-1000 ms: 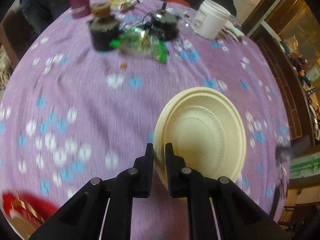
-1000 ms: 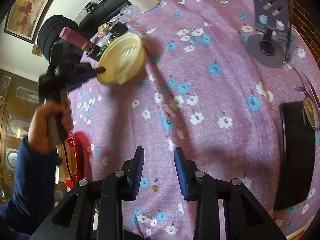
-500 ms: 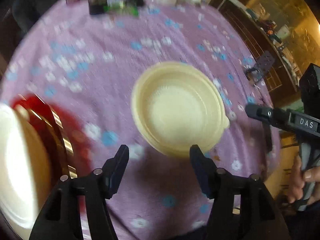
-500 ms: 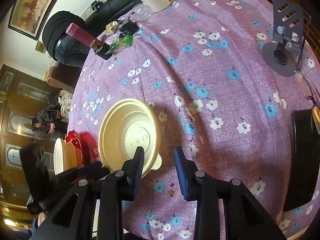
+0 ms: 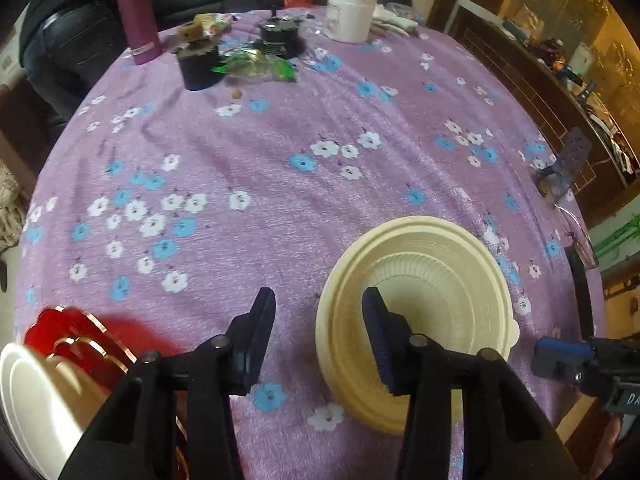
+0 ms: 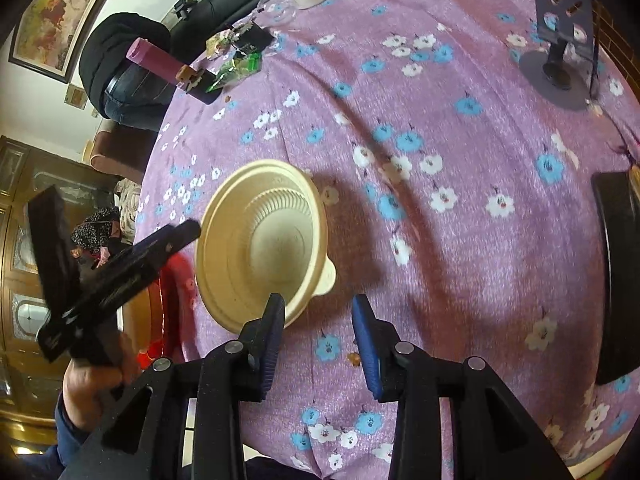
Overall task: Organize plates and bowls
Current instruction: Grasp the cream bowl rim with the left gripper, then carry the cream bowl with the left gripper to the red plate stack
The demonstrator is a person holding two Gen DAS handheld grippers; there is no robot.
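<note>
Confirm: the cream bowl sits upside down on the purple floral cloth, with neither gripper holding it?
Not quite. The cream bowl sits right side up, its ribbed inside facing up, as the right wrist view shows. It does rest on the purple floral cloth, and neither the left gripper nor the right gripper holds it.

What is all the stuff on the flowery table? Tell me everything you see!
bowl: one, cream, near table edge
tablecloth: one, purple with flowers, over table
red plates: a few, gold-rimmed, left edge
white dishes: stacked, by red plates
bottle: one, pink, far side
tub: one, white, far side
green wrapper: one, far side
phone stand: one, grey, right side
left gripper: black, closing, empty
right gripper: black, opening, empty
</note>
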